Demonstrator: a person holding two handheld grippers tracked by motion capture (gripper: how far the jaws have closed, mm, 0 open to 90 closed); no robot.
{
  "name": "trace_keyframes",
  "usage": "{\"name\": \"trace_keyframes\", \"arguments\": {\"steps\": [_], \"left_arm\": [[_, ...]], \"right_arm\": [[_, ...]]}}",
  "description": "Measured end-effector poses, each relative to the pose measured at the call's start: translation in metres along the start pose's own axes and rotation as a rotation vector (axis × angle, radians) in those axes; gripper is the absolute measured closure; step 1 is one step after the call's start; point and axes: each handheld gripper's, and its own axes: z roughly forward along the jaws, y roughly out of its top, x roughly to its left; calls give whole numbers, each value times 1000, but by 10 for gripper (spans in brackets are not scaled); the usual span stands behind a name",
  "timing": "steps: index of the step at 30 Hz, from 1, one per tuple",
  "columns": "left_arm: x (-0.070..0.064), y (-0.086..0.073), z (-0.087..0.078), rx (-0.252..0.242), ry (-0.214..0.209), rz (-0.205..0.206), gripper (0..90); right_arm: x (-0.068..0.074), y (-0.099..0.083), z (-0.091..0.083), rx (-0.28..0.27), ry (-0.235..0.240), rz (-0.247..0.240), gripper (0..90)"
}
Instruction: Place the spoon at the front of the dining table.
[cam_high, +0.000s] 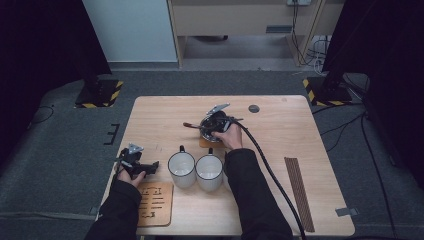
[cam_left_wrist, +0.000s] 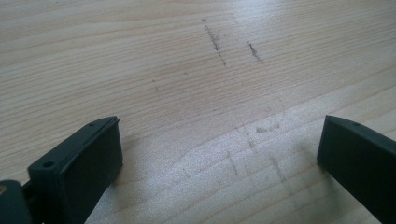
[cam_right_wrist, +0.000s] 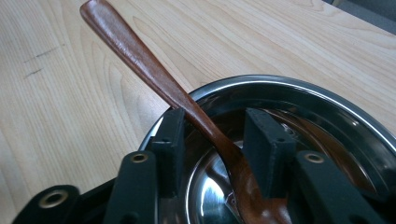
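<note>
A steel bowl (cam_right_wrist: 336, 100) stands on a wooden coaster (cam_high: 204, 143) at the table's middle. A brown wooden spoon (cam_right_wrist: 135, 51) lies in it, with its handle (cam_high: 191, 125) sticking out over the rim to the left. My right gripper (cam_right_wrist: 215, 116) (cam_high: 216, 126) reaches down into the bowl. Its jaws straddle the spoon's neck, partly closed; the spoon touches one jaw and a gap shows at the other. My left gripper (cam_left_wrist: 219, 126) (cam_high: 150, 166) rests low on bare wood at the table's left front, wide open, with nothing between its fingers.
Two white mugs (cam_high: 181, 169) (cam_high: 209, 172) with dark rims stand side by side at the front centre. A slotted wooden board (cam_high: 155, 202) lies at the front left and a dark ribbed strip (cam_high: 299, 192) at the right. The right gripper's cable (cam_high: 272, 175) trails toward the front edge.
</note>
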Motion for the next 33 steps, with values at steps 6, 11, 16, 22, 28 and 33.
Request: {"name": "trace_keyframes", "arguments": {"steps": [6,11,16,22,28,33], "left_arm": [[0,0,0,0,0,0,0],[0,0,0,0,0,0,0],[0,0,0,0,0,0,0],[0,0,0,0,0,0,0],[0,0,0,0,0,0,0],[0,0,0,0,0,0,0]], "right_arm": [[-1,-1,3,-10,5,13,613],[1,-1,3,12,6,24,712],[2,0,2,8,1,42,753],[1,1,0,13,-22,64,814],[1,1,0,9,-16,65,733],[2,2,2,-12,-14,61,690]]}}
